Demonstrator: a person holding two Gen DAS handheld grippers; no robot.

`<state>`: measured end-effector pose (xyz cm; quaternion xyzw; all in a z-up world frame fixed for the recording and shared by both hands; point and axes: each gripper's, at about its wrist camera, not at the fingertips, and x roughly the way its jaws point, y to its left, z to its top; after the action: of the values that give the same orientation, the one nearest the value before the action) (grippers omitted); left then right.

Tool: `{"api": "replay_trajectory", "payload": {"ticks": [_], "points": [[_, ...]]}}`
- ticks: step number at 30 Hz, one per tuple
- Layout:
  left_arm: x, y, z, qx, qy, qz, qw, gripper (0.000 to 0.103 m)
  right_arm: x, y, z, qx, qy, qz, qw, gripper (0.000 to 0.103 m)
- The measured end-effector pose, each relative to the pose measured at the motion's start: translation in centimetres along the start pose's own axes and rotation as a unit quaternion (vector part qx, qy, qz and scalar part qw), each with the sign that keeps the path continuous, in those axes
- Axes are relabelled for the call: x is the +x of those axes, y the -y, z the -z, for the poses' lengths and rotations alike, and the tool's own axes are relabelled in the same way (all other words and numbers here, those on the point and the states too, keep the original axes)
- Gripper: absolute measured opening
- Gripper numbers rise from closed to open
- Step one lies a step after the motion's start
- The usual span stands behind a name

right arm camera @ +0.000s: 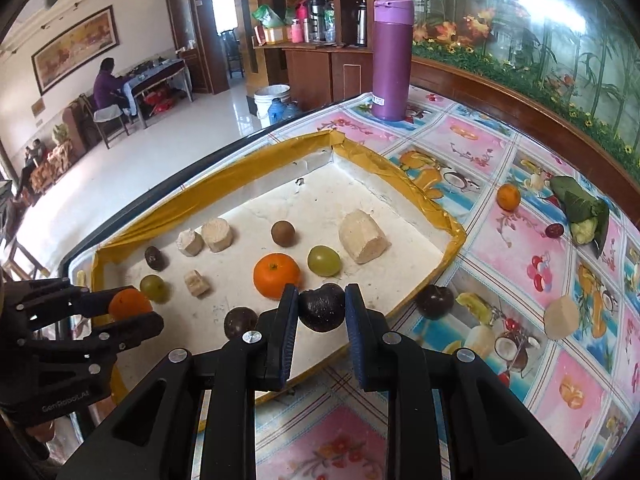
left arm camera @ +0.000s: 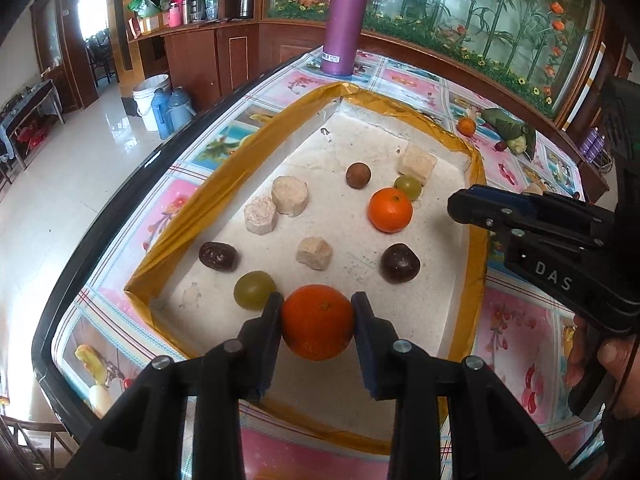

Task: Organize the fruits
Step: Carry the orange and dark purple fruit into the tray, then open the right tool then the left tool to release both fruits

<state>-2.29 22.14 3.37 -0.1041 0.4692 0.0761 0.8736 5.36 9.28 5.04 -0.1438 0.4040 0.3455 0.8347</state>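
Note:
A shallow white tray with a gold rim lies on the table. My left gripper is shut on an orange mandarin over the tray's near left corner. My right gripper is shut on a dark plum above the tray's near edge. In the tray lie another mandarin, green grapes, dark plums, a brown round fruit and several pale chunks.
On the flowered tablecloth right of the tray lie a dark plum, a mandarin, a pale chunk, a small red fruit and a leaf-wrapped bundle. A purple flask stands beyond the tray.

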Motion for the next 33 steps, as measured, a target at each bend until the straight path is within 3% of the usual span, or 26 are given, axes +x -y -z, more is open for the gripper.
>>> {"api": "replay_trajectory", "payload": {"ticks": [8,22,33], "points": [[1.1,0.2,0.2,0.007,-0.008,-0.005,0.9999,0.037,2.7,-0.2,0.2,-0.020,-0.026,0.002,0.999,0.023],[1.5,1.0,0.6,0.030,0.004,-0.038,0.9988,0.037,2.9,-0.2,0.2,-0.041,-0.021,0.011,0.999,0.023],[1.5,1.1,0.6,0.034,0.004,-0.040,0.9986,0.037,4.4,-2.2,-0.3,-0.107,-0.053,0.068,0.991,0.024]]}}
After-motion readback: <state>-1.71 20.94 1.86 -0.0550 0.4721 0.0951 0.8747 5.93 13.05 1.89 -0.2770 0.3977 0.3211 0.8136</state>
